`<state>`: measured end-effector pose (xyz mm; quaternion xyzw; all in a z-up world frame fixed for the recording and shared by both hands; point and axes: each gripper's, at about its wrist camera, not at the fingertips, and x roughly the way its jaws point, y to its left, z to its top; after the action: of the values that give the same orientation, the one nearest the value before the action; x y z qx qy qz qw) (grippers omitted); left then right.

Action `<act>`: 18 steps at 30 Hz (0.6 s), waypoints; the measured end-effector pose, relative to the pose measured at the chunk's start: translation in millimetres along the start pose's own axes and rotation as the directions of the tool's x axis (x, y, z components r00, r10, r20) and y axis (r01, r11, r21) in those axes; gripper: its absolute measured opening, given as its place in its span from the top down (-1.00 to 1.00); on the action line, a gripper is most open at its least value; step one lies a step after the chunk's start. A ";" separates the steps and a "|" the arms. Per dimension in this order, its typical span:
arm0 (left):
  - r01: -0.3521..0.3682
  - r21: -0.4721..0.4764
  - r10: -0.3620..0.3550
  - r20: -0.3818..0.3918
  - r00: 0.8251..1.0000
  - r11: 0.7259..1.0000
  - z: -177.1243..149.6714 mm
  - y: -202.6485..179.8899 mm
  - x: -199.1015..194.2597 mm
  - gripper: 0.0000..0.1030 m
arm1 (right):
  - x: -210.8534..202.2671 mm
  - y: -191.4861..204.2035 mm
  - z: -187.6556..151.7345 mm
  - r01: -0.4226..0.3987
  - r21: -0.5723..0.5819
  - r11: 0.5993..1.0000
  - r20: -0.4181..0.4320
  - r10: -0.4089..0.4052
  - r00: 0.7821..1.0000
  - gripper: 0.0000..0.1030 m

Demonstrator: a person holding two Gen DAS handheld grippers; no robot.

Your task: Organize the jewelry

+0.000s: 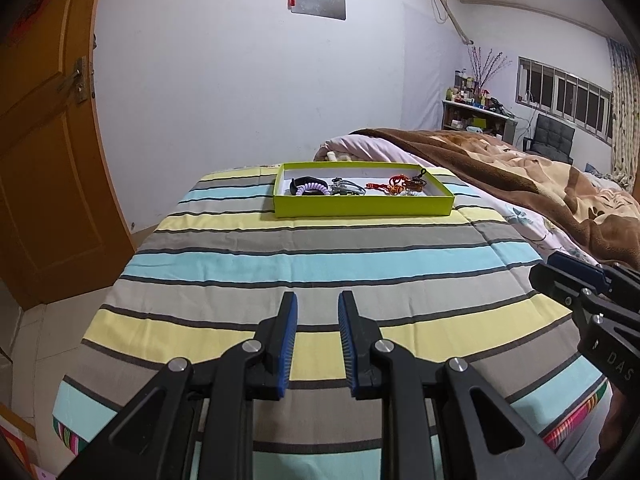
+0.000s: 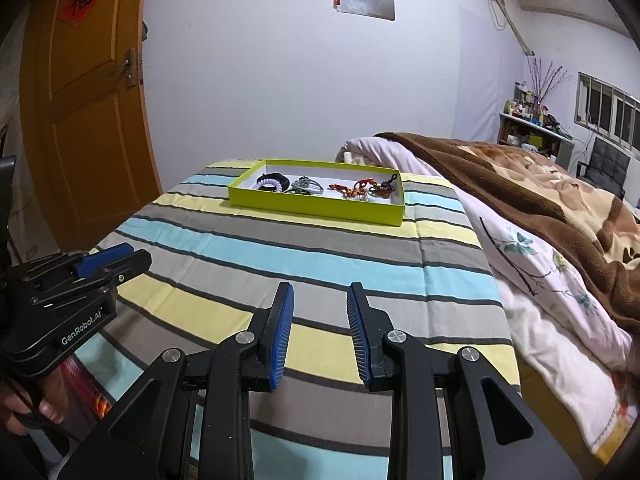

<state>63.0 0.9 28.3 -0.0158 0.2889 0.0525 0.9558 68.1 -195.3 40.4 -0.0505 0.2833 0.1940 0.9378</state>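
A shallow lime-green box (image 1: 362, 206) (image 2: 316, 205) rests at the far end of the striped cloth. Inside lie a purple coiled band with a black piece (image 1: 310, 189) (image 2: 269, 182), grey rings (image 1: 346, 188) (image 2: 306, 186) and red-orange cords (image 1: 400, 186) (image 2: 360, 189). My left gripper (image 1: 317, 300) is open over the near part of the cloth, well short of the box, nothing between its blue pads. My right gripper (image 2: 320, 290) is open too, beside it and just as far from the box. Each gripper shows in the other's view: the right gripper (image 1: 580, 276), the left gripper (image 2: 104, 258).
The striped cloth (image 1: 320, 256) covers a raised surface. A brown blanket (image 2: 540, 200) and a floral quilt (image 2: 540, 280) are heaped on the right. An orange door (image 1: 44, 160) stands at the left. A person's hand (image 2: 36, 404) holds the left gripper's handle.
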 end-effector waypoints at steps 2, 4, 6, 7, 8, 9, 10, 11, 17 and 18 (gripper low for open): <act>-0.001 0.000 0.001 0.003 1.000 1.000 -0.2 -0.1 -1.9 0.57 | -1.5 0.4 -0.7 0.000 -0.003 1.000 0.001 0.000 1.000 0.45; -0.005 0.002 0.005 0.006 1.000 1.000 -0.5 -0.6 -3.1 0.57 | -3.1 0.5 -1.0 -0.001 -0.002 1.000 0.004 0.001 1.000 0.45; -0.003 0.004 0.003 0.006 1.000 1.000 -0.5 -1.6 -4.0 0.57 | -4.3 -0.3 -1.0 -0.001 -0.002 1.000 0.005 0.001 1.000 0.45; -0.002 0.004 0.002 0.006 1.000 1.000 -0.8 -1.9 -4.5 0.57 | -4.7 -0.7 -1.1 0.000 -0.002 1.000 0.005 0.000 1.000 0.45; -0.003 0.006 0.002 0.006 1.000 1.000 -1.3 -2.7 -5.2 0.57 | -5.0 -0.8 -1.2 0.001 -0.002 1.000 0.006 -0.001 1.000 0.45; -0.002 0.008 0.002 0.007 1.000 1.000 -1.7 -2.8 -5.6 0.57 | -5.2 -0.7 -1.2 0.000 -0.002 1.000 0.006 0.000 1.000 0.45; -0.002 0.009 0.002 0.007 1.000 1.000 -2.0 -2.8 -6.1 0.57 | -5.1 -0.7 -1.3 0.000 -0.002 1.000 0.005 0.000 1.000 0.45; -0.004 0.009 0.004 0.008 1.000 1.000 -2.0 -2.8 -6.6 0.58 | -5.3 -1.0 -1.3 -0.001 0.000 1.000 0.004 0.001 1.000 0.45; -0.002 0.009 0.002 0.009 1.000 1.000 -1.1 -3.2 -7.6 0.57 | -8.2 -0.5 -1.0 -0.002 0.004 1.000 0.001 0.002 1.000 0.45; -0.003 0.009 0.003 0.008 1.000 1.000 -1.4 -3.4 -7.6 0.57 | -7.9 -0.5 -1.2 -0.002 0.003 1.000 0.001 0.002 1.000 0.45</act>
<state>56.4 -3.3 31.4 -0.0108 0.2854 0.0525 0.9569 61.7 -198.7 43.8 -0.0485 0.2830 0.1943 0.9380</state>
